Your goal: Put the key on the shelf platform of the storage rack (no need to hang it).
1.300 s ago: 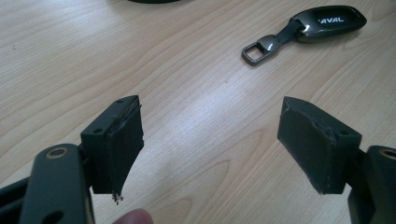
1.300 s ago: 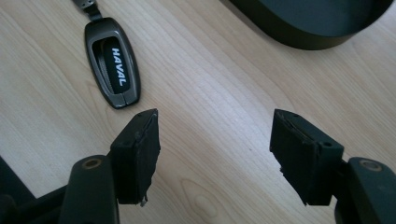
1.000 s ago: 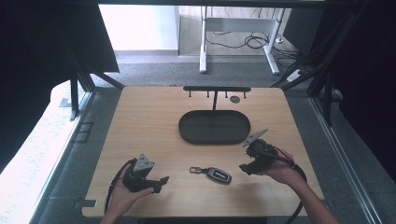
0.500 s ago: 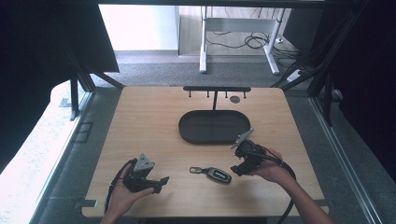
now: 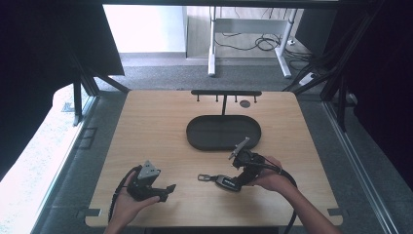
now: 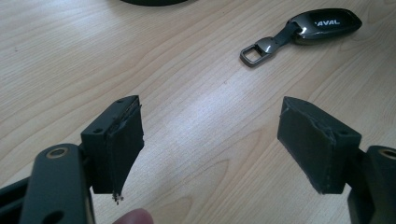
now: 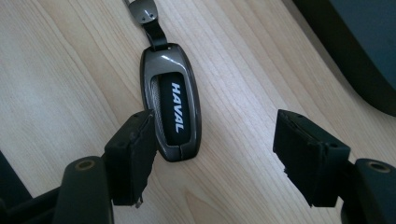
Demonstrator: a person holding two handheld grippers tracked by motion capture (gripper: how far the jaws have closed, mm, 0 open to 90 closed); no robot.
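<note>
**Inspector A:** We found the right gripper (image 5: 233, 181) held low at the near right of the table (image 5: 146, 122), forearm entering from the near edge, the hand tipped down toward the car key fob (image 5: 225, 181). Its jaws had just been opening and stood released, the fob lying on the wood partly between them, close to one pad and well clear of the other.

**Inspector B:** Agreed. We noted the left gripper (image 5: 168, 188) resting at the near left, level, jaws spread wide with only bare wood between them.

**Inspector A:** The right gripper view gave us the fob (image 7: 172, 100) face up with its white lettering legible, which the high view was too small to show.

**Inspector B:** The left gripper view showed the fob's (image 6: 322, 25) metal loop (image 6: 256, 47) clearly. The high view alone placed the dark oval tray (image 5: 199, 139) beyond the fob and the hook rack (image 5: 225, 92) at the far edge.
</note>
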